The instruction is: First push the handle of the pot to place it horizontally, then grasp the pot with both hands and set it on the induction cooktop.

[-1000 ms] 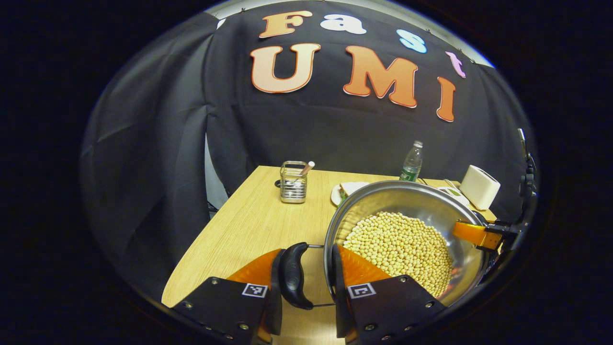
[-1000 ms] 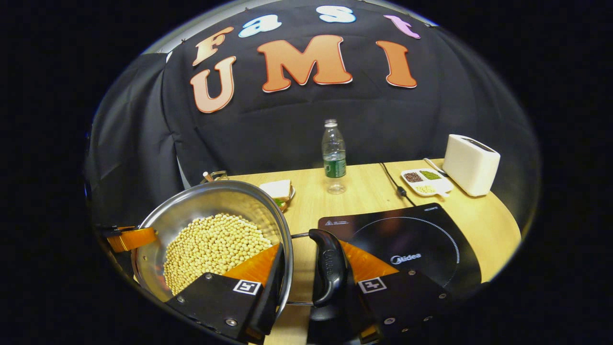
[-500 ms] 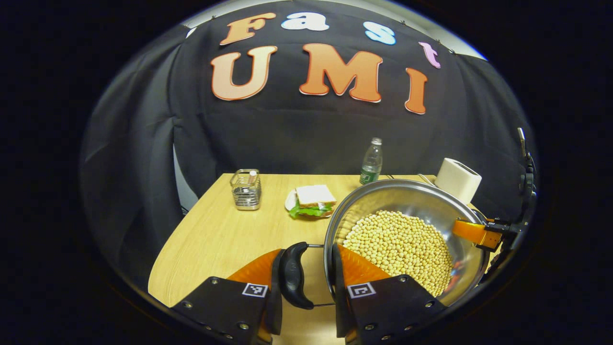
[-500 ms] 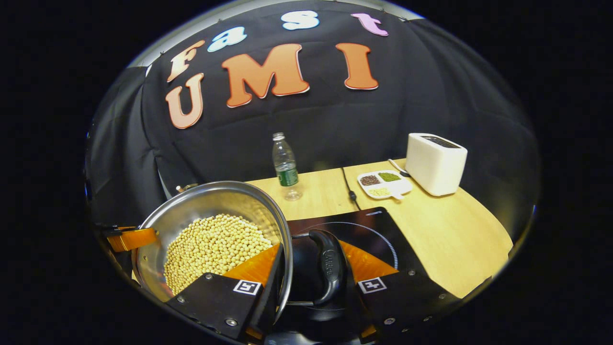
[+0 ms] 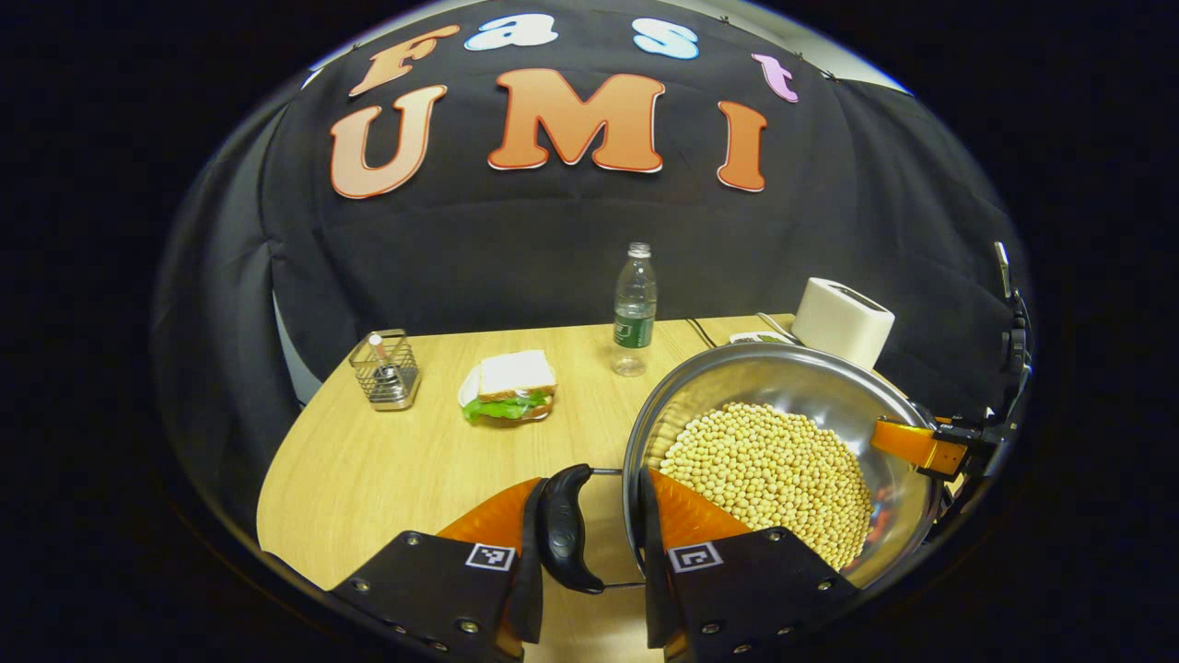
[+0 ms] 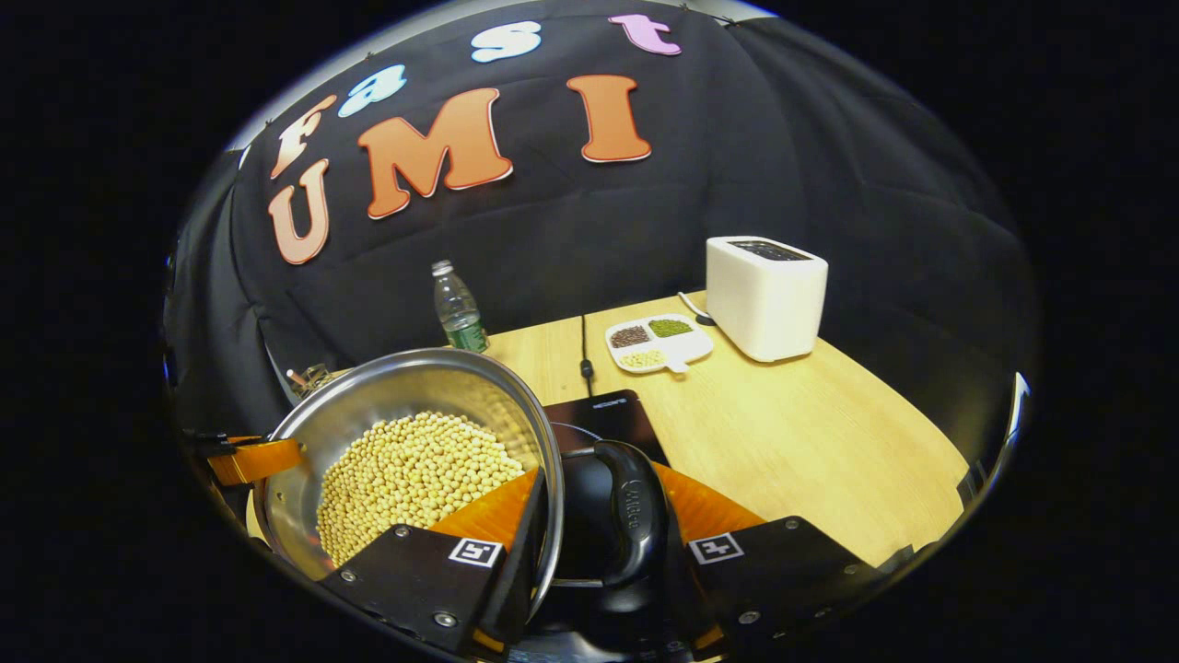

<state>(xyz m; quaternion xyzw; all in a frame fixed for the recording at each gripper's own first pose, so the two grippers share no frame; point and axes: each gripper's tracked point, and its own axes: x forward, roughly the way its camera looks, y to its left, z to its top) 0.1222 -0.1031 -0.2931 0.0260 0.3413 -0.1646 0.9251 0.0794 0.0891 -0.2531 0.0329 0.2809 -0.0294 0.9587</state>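
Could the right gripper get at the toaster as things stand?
Probably not: the right gripper is clamped on the pot handle, carrying the load. The table before the toaster looks free, though.

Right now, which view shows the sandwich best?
Left gripper view: the sandwich lies in full sight on the table, left of the bottle. In the right gripper view I can't make it out; the pot blocks that side.

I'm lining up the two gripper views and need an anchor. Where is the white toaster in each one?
Left gripper view: the white toaster sits right of centre, behind the pot's far rim.
Right gripper view: it stands upper right, beside the divided tray.
Shared landmark: the water bottle.
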